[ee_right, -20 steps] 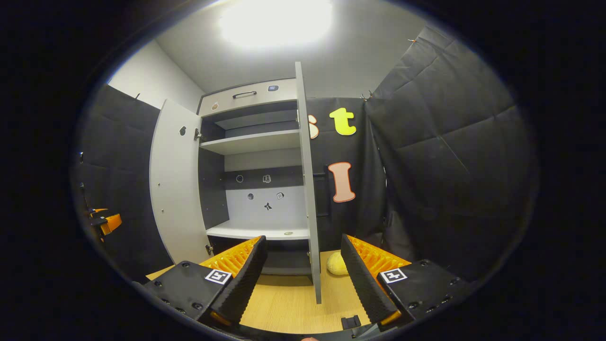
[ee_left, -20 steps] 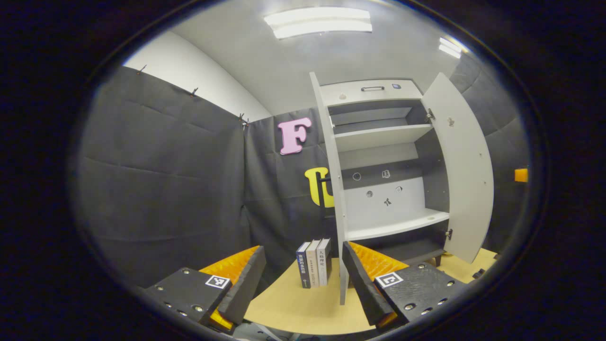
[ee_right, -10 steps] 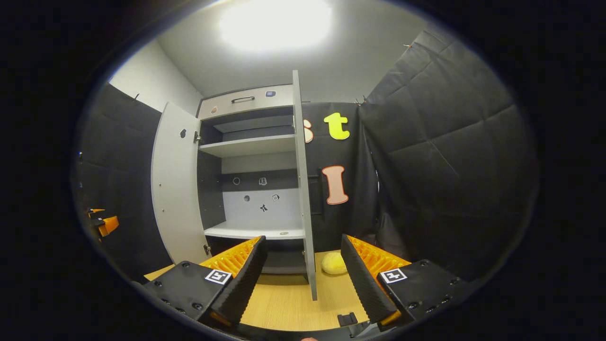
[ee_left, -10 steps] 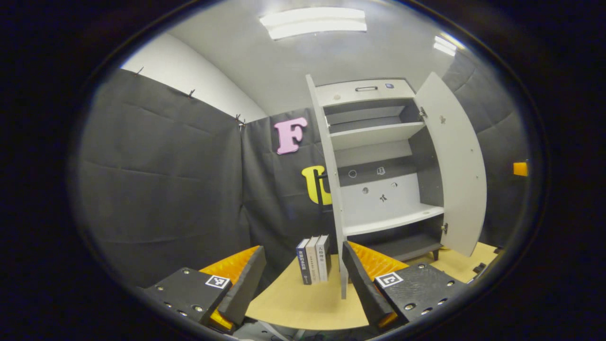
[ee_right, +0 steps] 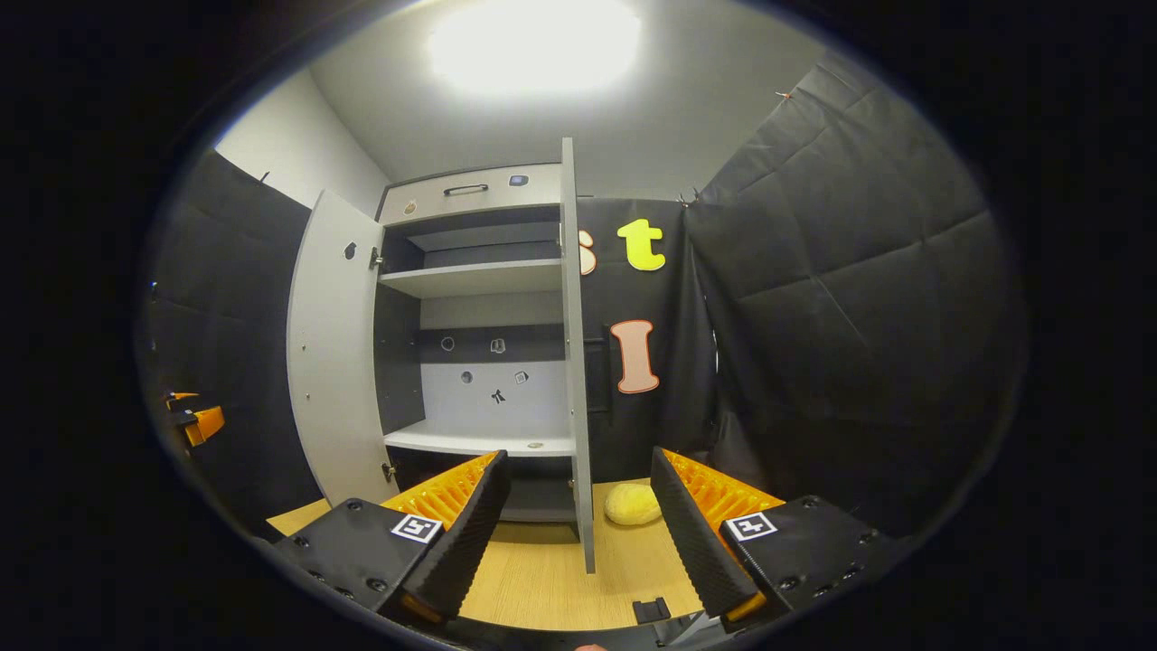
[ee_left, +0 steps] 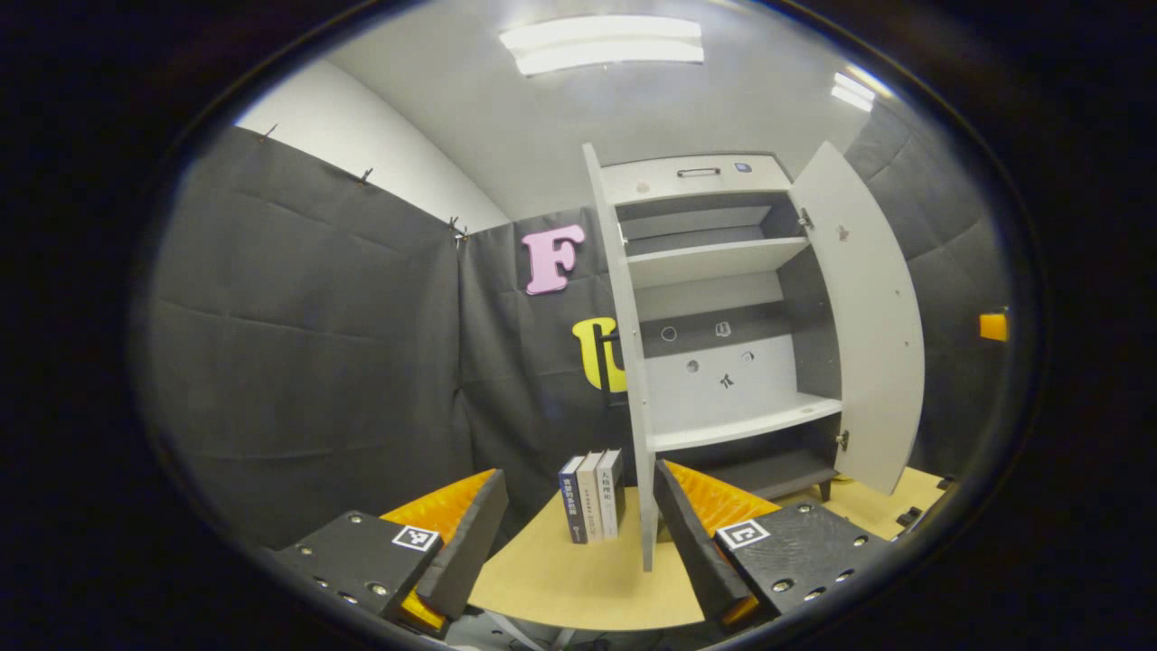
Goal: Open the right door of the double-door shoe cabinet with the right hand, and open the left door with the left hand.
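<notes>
Holding both grippers wide open, nothing between the fingers. Left gripper (ee_left: 578, 533) hangs clear of the left door (ee_left: 628, 362), which I see edge-on at 12 o'clock, its bottom corner just past my right finger, no contact. Jaws spread because the door is swung out and needs no grip, I judge. Books (ee_left: 592, 497) stand on the table (ee_left: 560, 579) at 12 o'clock, just left of that door edge, near but apart. Shoe cabinet (ee_left: 723, 362) at 1 o'clock, interior shelves exposed and bare, right door (ee_left: 868, 316) swung wide at 2 o'clock.

Right gripper (ee_right: 578, 533) likewise wide, empty. Right door (ee_right: 571, 362) edge-on at 12 o'clock between my fingers' line, not touched. Yellow soft lump (ee_right: 633, 504) on the table (ee_right: 542, 588) just right of the door foot, at 12 to 1 o'clock; the door stands open beside it, not pressing it as far as I can tell. Left door (ee_right: 330, 353) open at 10 o'clock, cabinet body (ee_right: 479, 344) between the two doors. Other gripper (ee_right: 199, 420) peeks at 9 o'clock, too small to read.

Both doors open; task looks done, so open jaws and standoff make sense.
</notes>
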### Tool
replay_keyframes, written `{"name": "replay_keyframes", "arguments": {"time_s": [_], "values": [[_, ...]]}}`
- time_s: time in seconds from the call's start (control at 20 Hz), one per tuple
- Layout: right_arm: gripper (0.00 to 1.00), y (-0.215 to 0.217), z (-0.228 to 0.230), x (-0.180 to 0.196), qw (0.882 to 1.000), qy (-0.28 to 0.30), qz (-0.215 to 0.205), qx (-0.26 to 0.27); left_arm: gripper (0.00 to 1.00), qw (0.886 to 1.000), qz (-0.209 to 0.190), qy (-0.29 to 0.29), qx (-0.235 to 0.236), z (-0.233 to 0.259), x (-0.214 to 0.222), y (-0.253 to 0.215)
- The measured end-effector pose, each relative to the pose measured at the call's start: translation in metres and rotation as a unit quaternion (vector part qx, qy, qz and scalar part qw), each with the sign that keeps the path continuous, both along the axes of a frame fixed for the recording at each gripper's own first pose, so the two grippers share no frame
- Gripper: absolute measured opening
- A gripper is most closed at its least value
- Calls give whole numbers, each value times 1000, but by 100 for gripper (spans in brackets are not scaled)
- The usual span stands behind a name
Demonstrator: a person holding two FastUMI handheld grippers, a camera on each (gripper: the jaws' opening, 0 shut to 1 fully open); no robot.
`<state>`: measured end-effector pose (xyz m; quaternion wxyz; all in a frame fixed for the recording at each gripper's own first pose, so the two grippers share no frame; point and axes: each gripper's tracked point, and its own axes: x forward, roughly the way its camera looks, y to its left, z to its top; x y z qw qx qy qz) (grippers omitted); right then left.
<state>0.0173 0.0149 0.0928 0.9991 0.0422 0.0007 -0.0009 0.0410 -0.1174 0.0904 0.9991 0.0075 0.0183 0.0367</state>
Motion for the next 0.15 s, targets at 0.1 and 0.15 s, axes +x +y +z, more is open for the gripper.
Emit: {"name": "replay_keyframes", "arguments": {"time_s": [0.1,0.15], "values": [[98,2,1,0,1000,-1,-1,-1,95,1000,2,0,0,0,-1,4],[98,3,2,-1,1000,-1,-1,-1,95,1000,4,0,0,1,-1,6]]}}
